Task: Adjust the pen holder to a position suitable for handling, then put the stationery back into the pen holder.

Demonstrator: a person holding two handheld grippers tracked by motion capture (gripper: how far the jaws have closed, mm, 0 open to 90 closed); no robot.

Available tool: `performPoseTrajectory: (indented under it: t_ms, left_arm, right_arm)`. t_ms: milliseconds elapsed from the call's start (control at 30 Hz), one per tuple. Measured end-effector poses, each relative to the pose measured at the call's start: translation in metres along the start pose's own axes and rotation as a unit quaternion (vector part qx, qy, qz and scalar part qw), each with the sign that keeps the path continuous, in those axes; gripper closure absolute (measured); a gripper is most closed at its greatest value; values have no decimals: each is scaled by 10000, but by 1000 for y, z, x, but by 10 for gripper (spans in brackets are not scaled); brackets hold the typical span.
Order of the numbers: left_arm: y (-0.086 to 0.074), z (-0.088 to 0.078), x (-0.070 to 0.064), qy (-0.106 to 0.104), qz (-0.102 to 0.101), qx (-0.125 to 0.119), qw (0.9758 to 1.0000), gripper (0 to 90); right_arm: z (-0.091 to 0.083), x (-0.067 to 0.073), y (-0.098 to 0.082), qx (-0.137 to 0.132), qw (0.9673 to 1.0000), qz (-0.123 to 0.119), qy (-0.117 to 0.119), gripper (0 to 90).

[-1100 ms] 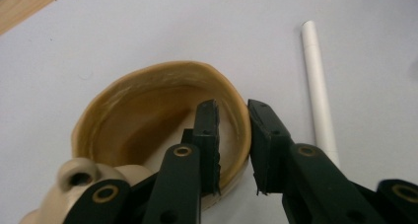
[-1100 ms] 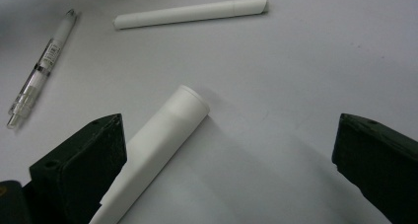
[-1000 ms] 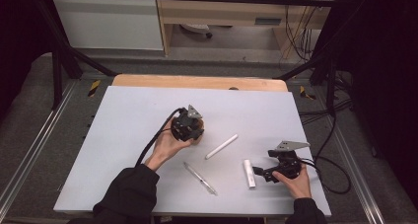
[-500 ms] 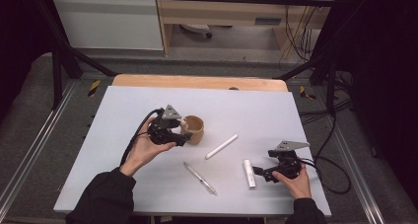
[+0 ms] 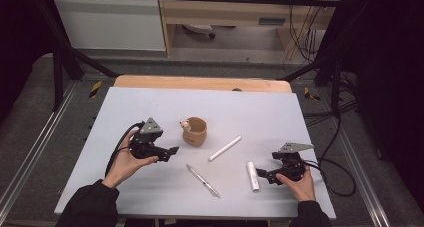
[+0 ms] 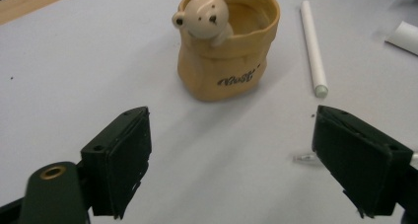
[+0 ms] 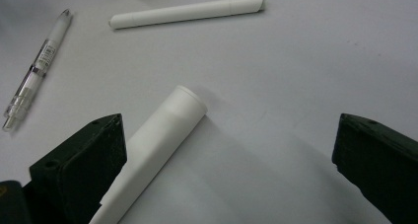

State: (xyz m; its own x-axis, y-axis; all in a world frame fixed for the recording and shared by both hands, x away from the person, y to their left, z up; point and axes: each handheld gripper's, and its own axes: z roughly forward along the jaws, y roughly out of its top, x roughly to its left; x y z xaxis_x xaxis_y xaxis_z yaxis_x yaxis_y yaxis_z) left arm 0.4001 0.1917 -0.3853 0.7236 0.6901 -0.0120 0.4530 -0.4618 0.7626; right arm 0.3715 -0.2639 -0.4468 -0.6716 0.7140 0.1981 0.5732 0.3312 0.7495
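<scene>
Jaws of the left gripper (image 5: 172, 151) stand wide apart with nothing between them — they have just been opening. Straight ahead of them, a little way off on the table (image 5: 125, 107), stands the tan bear cup (image 5: 194, 131), upright, a small bear head peeking over its rim on the side facing this gripper; in the left gripper view the cup (image 6: 227, 41) sits clear of both pads, with bare tabletop in between.

The right gripper (image 5: 261, 173) rests low near the table's front right, jaws also spread. A short white tube (image 5: 253, 175) lies flat just beside its left jaw; in the right gripper view the tube (image 7: 153, 150) runs along the inner face of that jaw, whether touching I cannot tell, while the other jaw is well clear of it.

Between the two grippers lies a clear pen (image 5: 202, 180), slanted, near the front edge. Farther back, right of the cup, a long white stick (image 5: 225, 148) lies at a diagonal — apart from everything else.
</scene>
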Motion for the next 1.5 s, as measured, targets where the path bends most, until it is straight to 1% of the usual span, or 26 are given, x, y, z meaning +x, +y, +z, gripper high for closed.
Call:
performPoseTrajectory:
  t_ms: [167,200,233,267,300,333,367,400,433,533,567,633,733,833,900,933,1000,1033,1100,1133,1167,1200,1267,1367,1400,1500]
  left_arm:
    - [-23,-7,5,65,-103,-82,9999,95]
    - [-27,-9,6,79,-144,-88,9998,94]
    - [-36,-11,9,110,-229,-92,9996,91]
    - [-36,-11,9,110,-229,-92,9996,85]
    - [-41,-13,11,144,-247,-85,9996,85]
    - [-50,-16,14,134,-374,-118,9991,81]
    - [-50,-16,14,134,-374,-118,9991,82]
    - [-55,-17,15,118,-448,-155,9988,82]
    - [-59,-18,16,120,-467,-162,9987,82]
    - [-69,-20,20,110,-503,-99,9986,82]
    - [-71,-21,21,121,-529,-97,9985,81]
    - [-75,-22,23,118,-492,-78,9987,85]
    - [-80,-25,24,119,-502,-104,9986,88]
    - [-85,-27,25,108,-505,-124,9986,89]
    - [-88,-28,26,137,-474,-108,9987,89]
    - [-90,-28,27,172,-510,-108,9985,89]
    - [-93,-29,29,196,-531,-78,9984,89]
    - [-96,-30,31,231,-532,-45,9983,89]
    - [-96,-30,32,247,-551,-52,9982,89]
    - [-97,-30,32,263,-554,-75,9981,89]
    - [-97,-31,32,255,-546,-81,9982,89]
    - [-97,-31,33,240,-550,-86,9982,89]
    - [-97,-31,33,250,-554,-84,9981,89]
    - [-98,-31,33,245,-557,-68,9981,89]
    - [-98,-31,33,244,-561,-60,9981,89]
    - [-99,-31,33,257,-563,-70,9981,89]
  right_arm:
    - [1,3,2,22,10000,-30,-30,6]
    - [2,3,2,27,10000,-27,-26,6]
    - [2,4,2,43,10000,-12,-19,6]
    - [2,4,3,52,10000,-27,-28,6]
    - [2,4,3,52,10000,-27,-28,6]
    - [2,6,4,64,9999,-78,-36,6]
    - [3,7,5,63,9999,-81,-51,6]
    - [3,8,6,60,9999,-89,-51,6]
    - [3,8,6,60,9999,-89,-51,6]
    - [5,12,9,85,9999,-119,-80,6]
    - [5,14,11,107,9999,-109,-72,6]
    - [8,20,16,118,9997,-173,-94,7]
    - [11,28,20,86,9997,-239,-30,7]
    - [17,37,26,155,9993,-335,-5,6]
    - [21,43,30,191,9992,-357,-4,7]
    - [21,43,30,191,9992,-357,-4,7]
    - [28,54,37,262,9990,-354,19,7]
    - [30,57,39,256,9988,-421,39,7]
    - [35,65,42,305,9984,-480,71,7]
    - [35,65,42,305,9984,-480,71,7]
    - [40,73,45,368,9979,-536,76,7]
    - [40,73,45,368,9979,-536,76,7]
    - [47,84,49,428,9972,-603,97,7]
    - [52,90,52,460,9971,-592,132,7]
    - [57,96,55,516,9966,-635,83,7]
    - [63,103,59,562,9961,-682,43,11]
